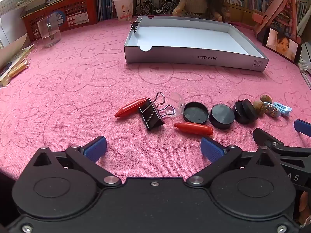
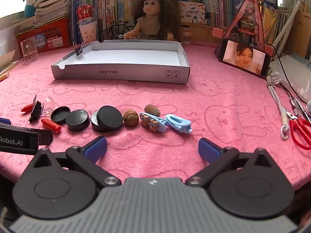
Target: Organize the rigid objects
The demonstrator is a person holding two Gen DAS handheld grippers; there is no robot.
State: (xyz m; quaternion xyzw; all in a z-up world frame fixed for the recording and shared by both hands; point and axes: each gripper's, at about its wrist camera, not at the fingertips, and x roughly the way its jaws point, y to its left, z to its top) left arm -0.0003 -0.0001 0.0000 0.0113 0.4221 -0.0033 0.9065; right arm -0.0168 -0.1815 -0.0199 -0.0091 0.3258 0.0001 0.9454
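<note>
The left gripper (image 1: 153, 147) hangs with its blue-padded jaws spread wide and empty; just ahead lie two red plastic crayon-shaped caps (image 1: 193, 128), a black metal binder clip (image 1: 151, 114) and round black lids (image 1: 222, 116). The right gripper (image 2: 152, 147) is likewise wide and empty, with two light-blue plastic hair clips (image 2: 178, 125) just ahead and the shallow white cardboard box (image 2: 124, 73) farther beyond.

Bare pink bunny-print towel (image 2: 213, 101) btwn the row of small items and the shallow white cardboard box (image 2: 124, 73): open lane. Row: black binder clip (image 1: 151, 114), red plastic caps (image 1: 194, 128), black round lids (image 2: 77, 120), blue hair clips (image 2: 178, 124). Red-handled scissors (image 2: 299, 130) and white cord (image 2: 279, 108) crowd the towel's right edge.
</note>
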